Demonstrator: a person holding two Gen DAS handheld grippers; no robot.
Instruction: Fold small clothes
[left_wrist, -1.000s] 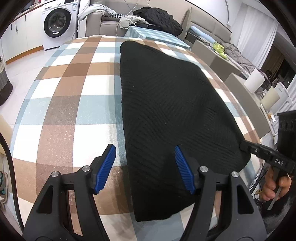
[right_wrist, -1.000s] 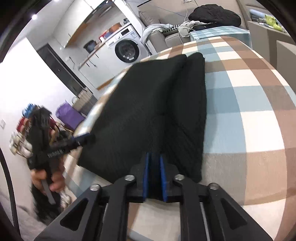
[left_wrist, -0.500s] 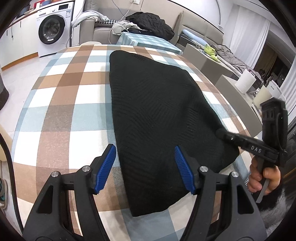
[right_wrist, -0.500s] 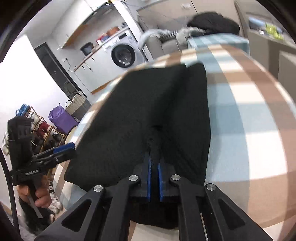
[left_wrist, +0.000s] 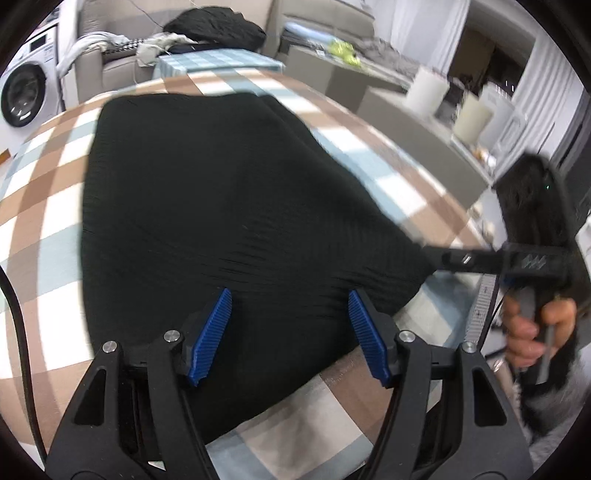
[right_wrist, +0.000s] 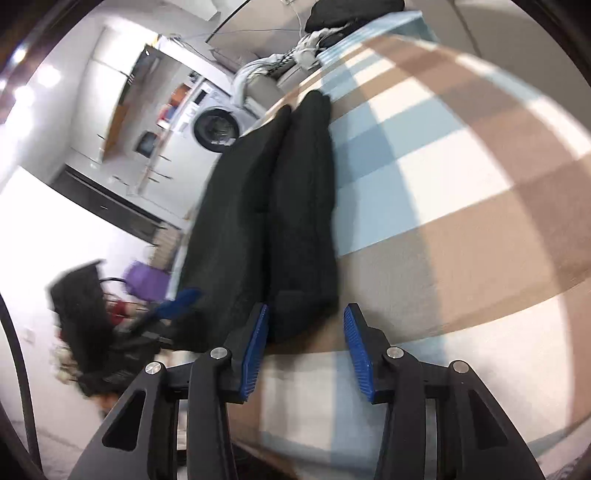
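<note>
With both my left tongs (left_wrist: 290, 334) and right tongs (right_wrist: 303, 349) wide and empty, I fear the black knit garment (left_wrist: 221, 206) slumping off the checked tablecloth (right_wrist: 461, 184) edge.

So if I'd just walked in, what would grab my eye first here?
Probably the big black knitted garment, spread over the middle of the brown, blue and white checked tablecloth. Next, the bright blue ribbed pads on the left gripper, open at the garment's near edge, and the right gripper, also open.
</note>
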